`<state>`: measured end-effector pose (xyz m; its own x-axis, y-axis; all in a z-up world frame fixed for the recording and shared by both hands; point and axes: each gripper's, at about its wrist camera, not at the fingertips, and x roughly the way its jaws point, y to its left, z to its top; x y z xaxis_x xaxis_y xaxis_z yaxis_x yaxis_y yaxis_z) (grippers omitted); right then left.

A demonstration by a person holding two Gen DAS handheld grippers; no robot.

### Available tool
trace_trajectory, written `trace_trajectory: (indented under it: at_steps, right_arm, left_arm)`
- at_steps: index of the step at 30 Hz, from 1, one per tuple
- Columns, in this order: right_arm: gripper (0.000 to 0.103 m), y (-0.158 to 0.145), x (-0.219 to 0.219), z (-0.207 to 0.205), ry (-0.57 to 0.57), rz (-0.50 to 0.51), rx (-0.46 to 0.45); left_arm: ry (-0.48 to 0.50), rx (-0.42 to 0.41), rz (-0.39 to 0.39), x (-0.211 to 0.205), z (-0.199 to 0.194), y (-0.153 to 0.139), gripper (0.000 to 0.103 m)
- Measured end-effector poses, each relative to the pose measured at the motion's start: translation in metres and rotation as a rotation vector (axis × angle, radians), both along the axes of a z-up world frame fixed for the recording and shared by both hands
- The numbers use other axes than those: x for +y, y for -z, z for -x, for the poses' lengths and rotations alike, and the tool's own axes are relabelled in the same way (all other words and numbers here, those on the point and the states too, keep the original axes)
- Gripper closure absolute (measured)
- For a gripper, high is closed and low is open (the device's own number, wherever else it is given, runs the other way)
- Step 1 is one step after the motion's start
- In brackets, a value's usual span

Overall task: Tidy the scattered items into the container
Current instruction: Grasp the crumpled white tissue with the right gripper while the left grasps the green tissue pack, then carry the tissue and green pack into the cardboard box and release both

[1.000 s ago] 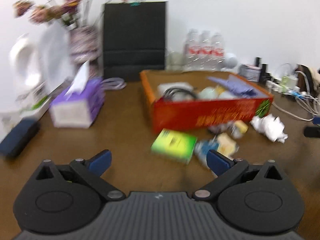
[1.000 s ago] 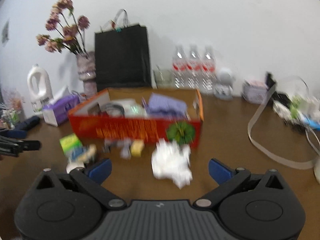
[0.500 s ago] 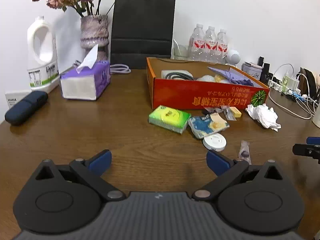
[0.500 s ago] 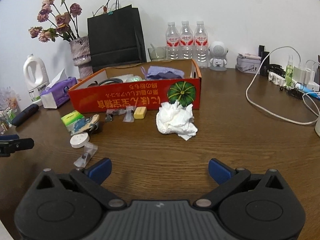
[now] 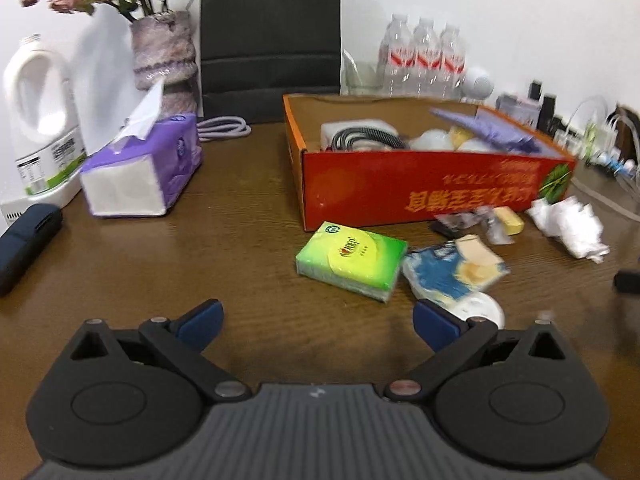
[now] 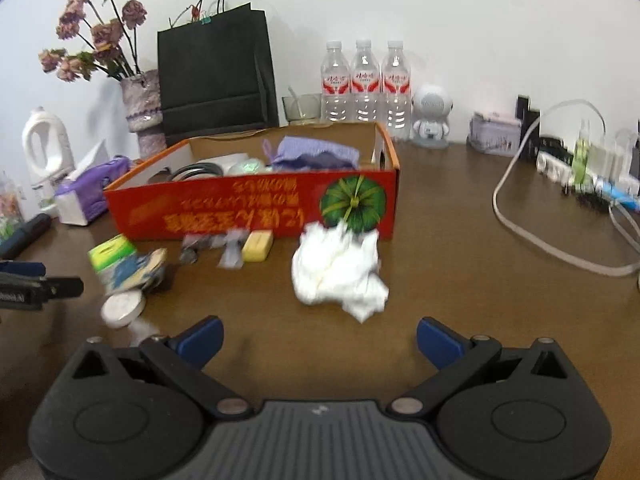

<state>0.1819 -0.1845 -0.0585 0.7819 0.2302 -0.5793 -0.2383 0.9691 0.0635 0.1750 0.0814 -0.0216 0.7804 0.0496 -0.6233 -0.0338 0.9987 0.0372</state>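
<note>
A red cardboard box stands on the brown table and holds a cable, a purple cloth and other items. In front of it lie a green tissue pack, a blue packet, a white round lid, a yellow block, small clear wrappers and a crumpled white tissue. My left gripper is open and empty, just short of the green pack. My right gripper is open and empty, just short of the crumpled tissue.
A purple tissue box, white jug, flower vase, black paper bag and water bottles stand behind. A dark case lies at left. Cables and a power strip lie at right.
Both grippers have moved forward toward the scattered items: the green pack and the crumpled tissue now look larger and closer. Both stay open.
</note>
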Motion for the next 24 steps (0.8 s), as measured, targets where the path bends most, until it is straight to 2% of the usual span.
trace_trajectory:
  at_steps: [5, 9, 11, 13, 14, 15, 16, 18, 19, 24]
  right_arm:
    - [0.001, 0.0, 0.014, -0.035, 0.002, 0.07, -0.025]
    - [0.011, 0.007, 0.018, -0.06, 0.015, 0.073, -0.024]
    - [0.02, 0.011, 0.017, -0.067, 0.024, 0.061, -0.008]
    - [0.038, 0.014, 0.017, -0.069, 0.027, 0.052, 0.003]
    - [0.044, 0.015, 0.018, -0.069, 0.028, 0.057, 0.004]
    - [0.056, 0.016, 0.019, -0.068, 0.029, 0.063, 0.005]
    - [0.064, 0.015, 0.019, -0.066, 0.028, 0.064, -0.002]
    - [0.07, 0.014, 0.02, -0.061, 0.028, 0.076, -0.027]
    - [0.073, 0.013, 0.02, -0.057, 0.024, 0.081, -0.037]
    - [0.077, 0.012, 0.015, -0.043, -0.009, 0.071, -0.041]
  left_arm:
    - [-0.001, 0.014, -0.009, -0.002, -0.025, 0.007, 0.0]
    - [0.003, 0.015, 0.001, -0.001, -0.04, 0.01, 0.0]
    - [0.011, 0.018, 0.019, 0.002, -0.046, 0.012, 0.0]
    - [0.017, 0.015, 0.031, 0.003, -0.05, 0.011, 0.0]
    - [0.019, 0.015, 0.036, 0.004, -0.052, 0.011, 0.0]
    - [0.019, 0.015, 0.042, 0.005, -0.052, 0.011, 0.002]
    - [0.018, 0.008, 0.049, 0.006, -0.052, 0.011, 0.005]
    - [0.015, -0.015, 0.055, 0.008, -0.049, 0.009, 0.029]
    - [0.014, -0.025, 0.062, 0.009, -0.046, 0.008, 0.034]
    - [0.029, -0.05, 0.11, 0.014, -0.031, 0.006, 0.038]
